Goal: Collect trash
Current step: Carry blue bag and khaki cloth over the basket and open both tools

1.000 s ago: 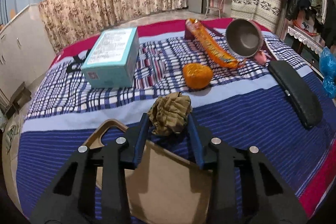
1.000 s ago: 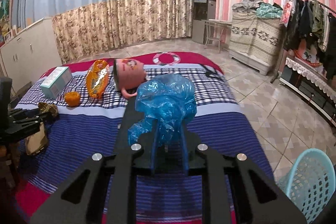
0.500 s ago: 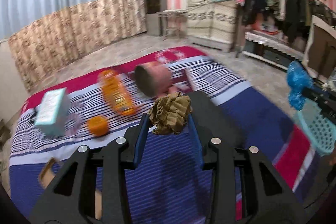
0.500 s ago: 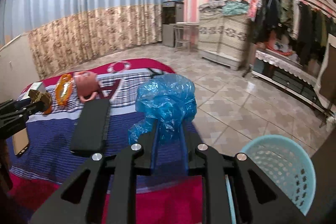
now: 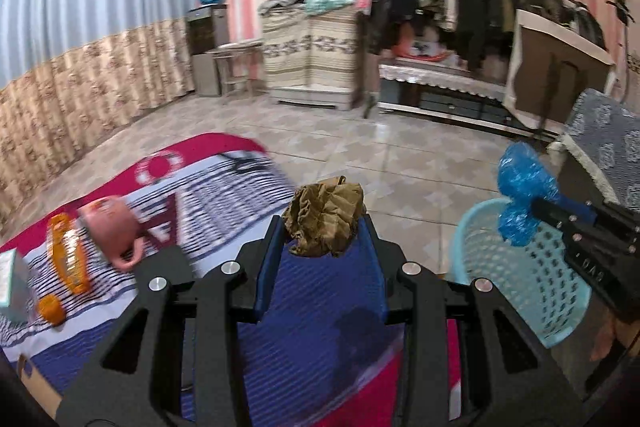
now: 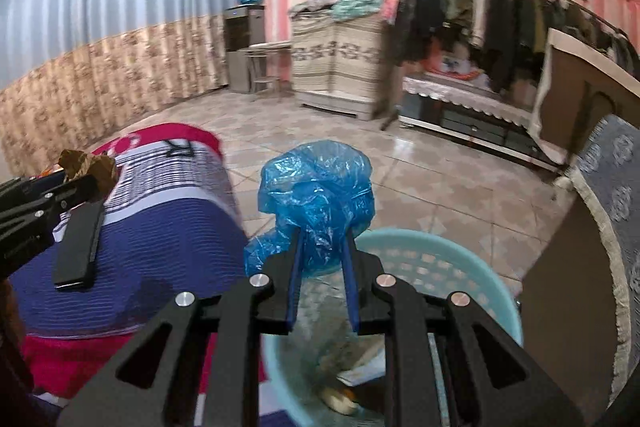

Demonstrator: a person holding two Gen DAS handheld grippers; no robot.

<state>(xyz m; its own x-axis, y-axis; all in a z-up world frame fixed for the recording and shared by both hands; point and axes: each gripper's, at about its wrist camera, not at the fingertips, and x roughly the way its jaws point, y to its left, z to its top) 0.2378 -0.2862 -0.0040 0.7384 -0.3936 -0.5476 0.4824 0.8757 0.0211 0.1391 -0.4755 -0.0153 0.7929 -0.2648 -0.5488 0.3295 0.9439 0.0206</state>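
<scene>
My left gripper [image 5: 322, 229] is shut on a crumpled brown paper wad [image 5: 325, 218] and holds it in the air above the bed's edge. My right gripper [image 6: 322, 241] is shut on a crumpled blue plastic bag [image 6: 316, 195] and holds it just above the light blue trash basket [image 6: 448, 259], which stands on the floor beside the bed and has some scraps inside. The basket [image 5: 516, 275] and the bag [image 5: 522, 187] also show at the right of the left wrist view. The brown wad [image 6: 86, 165] shows at the left of the right wrist view.
On the striped bed [image 5: 320, 327] lie a pink cup [image 5: 110, 227], an orange wrapper [image 5: 66, 257], an orange ball [image 5: 50, 309] and a black flat bar [image 6: 78, 247]. A patterned chair [image 6: 616, 195] stands right of the basket. Tiled floor [image 5: 360, 155] lies beyond.
Both grippers have swung right, away from the bed's middle toward the basket. The blue bag now hangs over the basket's rim. The brown wad has come over the bed's edge.
</scene>
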